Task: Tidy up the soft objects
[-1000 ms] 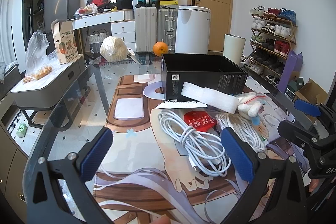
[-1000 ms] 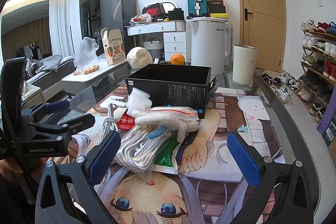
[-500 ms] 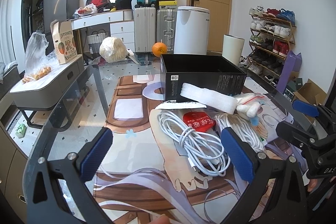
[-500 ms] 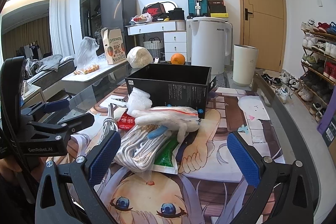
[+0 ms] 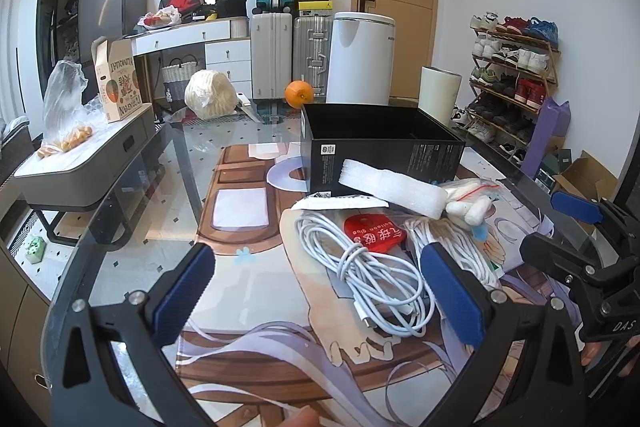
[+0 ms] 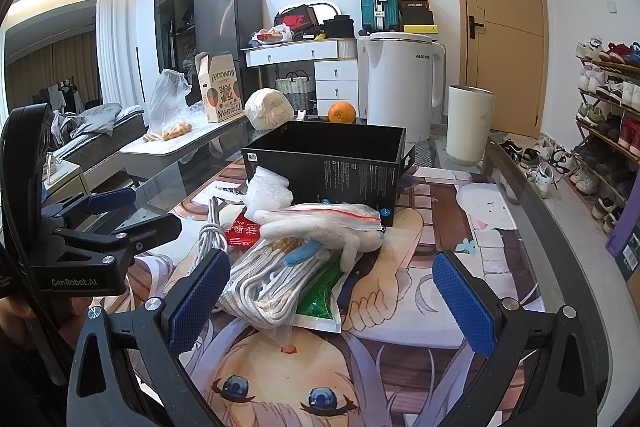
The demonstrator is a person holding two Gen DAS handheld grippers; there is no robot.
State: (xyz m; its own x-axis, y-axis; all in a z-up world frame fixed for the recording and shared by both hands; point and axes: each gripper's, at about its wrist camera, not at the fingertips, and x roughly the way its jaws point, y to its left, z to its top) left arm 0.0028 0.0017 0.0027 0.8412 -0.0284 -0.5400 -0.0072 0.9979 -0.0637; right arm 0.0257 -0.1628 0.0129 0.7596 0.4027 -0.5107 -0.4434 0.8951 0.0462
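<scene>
Glass tabletop (image 5: 132, 211) with a printed mat (image 6: 440, 311) carries the soft items, heaped just in front of an open black box (image 6: 332, 163). Foam roll (image 5: 394, 189) leans on the box wall; bagged glove (image 6: 320, 227) lies over a rope bundle (image 6: 272, 287); white cable (image 5: 372, 271) and red pouch (image 5: 374, 233) lie beside them. My left gripper (image 5: 320, 287) hovers over the cable, jaws wide apart, holding nothing. My right gripper (image 6: 332, 299) hovers near the rope, jaws likewise spread and empty. An orange (image 6: 342, 112) sits behind the box.
</scene>
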